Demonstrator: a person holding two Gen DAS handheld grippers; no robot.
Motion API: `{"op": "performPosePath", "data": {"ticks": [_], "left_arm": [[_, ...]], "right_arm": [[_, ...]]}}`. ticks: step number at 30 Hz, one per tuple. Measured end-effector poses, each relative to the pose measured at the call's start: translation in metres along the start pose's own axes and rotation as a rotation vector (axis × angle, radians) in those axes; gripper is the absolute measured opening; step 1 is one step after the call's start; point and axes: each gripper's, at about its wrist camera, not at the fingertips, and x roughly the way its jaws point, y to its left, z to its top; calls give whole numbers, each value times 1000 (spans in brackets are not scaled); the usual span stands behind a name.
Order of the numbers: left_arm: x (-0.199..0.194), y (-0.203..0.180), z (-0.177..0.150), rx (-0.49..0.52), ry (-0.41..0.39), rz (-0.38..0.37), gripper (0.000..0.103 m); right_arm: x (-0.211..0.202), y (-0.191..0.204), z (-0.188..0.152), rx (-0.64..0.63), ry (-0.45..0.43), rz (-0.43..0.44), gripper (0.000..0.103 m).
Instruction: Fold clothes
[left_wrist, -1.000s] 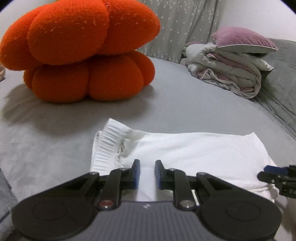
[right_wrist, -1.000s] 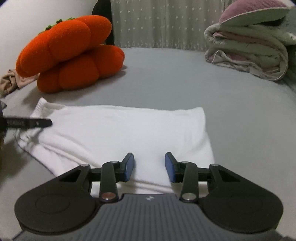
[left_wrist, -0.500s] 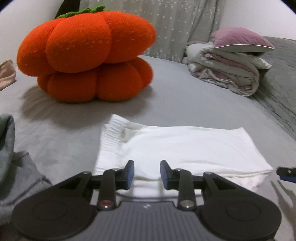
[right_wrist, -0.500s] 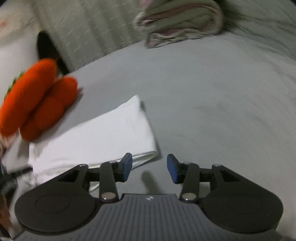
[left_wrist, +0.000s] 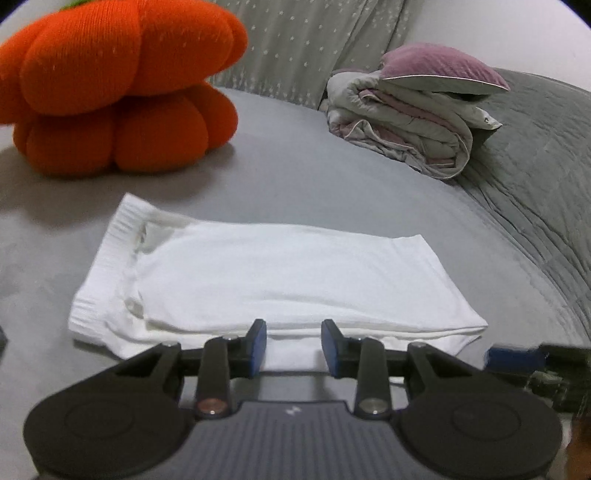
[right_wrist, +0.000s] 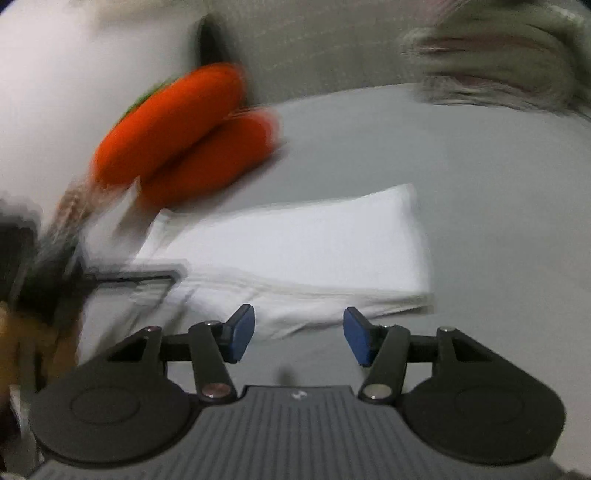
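A white garment (left_wrist: 280, 273) lies folded into a flat rectangle on the grey bed sheet (left_wrist: 295, 177), its ribbed hem at the left end. My left gripper (left_wrist: 293, 343) hovers at the garment's near edge, open, its blue pads pressing on nothing. In the blurred right wrist view the garment (right_wrist: 295, 254) lies just ahead of my right gripper (right_wrist: 298, 332), whose jaws are opening with nothing between them. The right gripper's blue tip (left_wrist: 517, 360) shows at the right edge of the left wrist view. The left gripper's finger (right_wrist: 133, 277) shows at the garment's left end.
An orange pumpkin cushion (left_wrist: 118, 85) sits at the back left of the bed. A folded quilt (left_wrist: 417, 122) topped by a purple pillow (left_wrist: 439, 70) lies at the back right. A grey quilted blanket (left_wrist: 535, 177) runs along the right side.
Both grippers have drawn back from over the garment to its near edge, and both jaws have widened. The right wrist view swung sideways and is now blurred.
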Motion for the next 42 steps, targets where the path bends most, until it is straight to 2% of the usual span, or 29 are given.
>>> {"op": "performPosePath", "data": {"ticks": [1,4,7,9,11,13,17,22,24,27,29,30,31,33,37,39,42], "left_arm": [[0,-1,-2,3,3,0,33],[2,1,-4,12,12,13,33],[3,6,-4,-7,25,5,33],[3,9,-4,-17,38,8,32],[1,14,-3,-37,48,-1,32],[-3,21,-2,-66,56,-13,32],[-25,45,5,-171,38,17,33],[-45,87,4,-391,5,83,41],[-39,91,0,-404,10,104,41],[-33,87,-3,-371,1,132,40],[-32,88,-3,-364,-7,152,34],[-32,88,-3,-361,-11,162,12],[-31,89,-3,-358,-10,169,1],[-30,93,-5,-355,3,173,1],[-35,94,-4,-377,2,189,1],[-36,94,-4,-392,7,195,1],[-37,94,-3,-407,17,200,2]], "right_arm": [[8,13,-4,-63,26,13,57],[32,43,-11,-225,55,-29,54],[44,52,-7,-245,14,-52,44],[47,54,-4,-242,-1,-51,34],[51,53,-7,-259,8,-68,9],[55,52,-10,-277,17,-84,3],[40,46,-9,-255,4,-55,3],[37,42,-7,-240,3,-36,3],[40,41,-9,-244,16,-38,3],[45,41,-11,-239,31,-46,3],[43,41,-11,-233,23,-40,3],[41,41,-9,-228,14,-34,3],[38,41,-8,-223,4,-27,3],[36,40,-6,-211,-3,-21,3],[46,39,-15,-235,53,-47,3],[45,40,-14,-228,51,-45,3],[43,39,-11,-212,56,-35,9]]}}
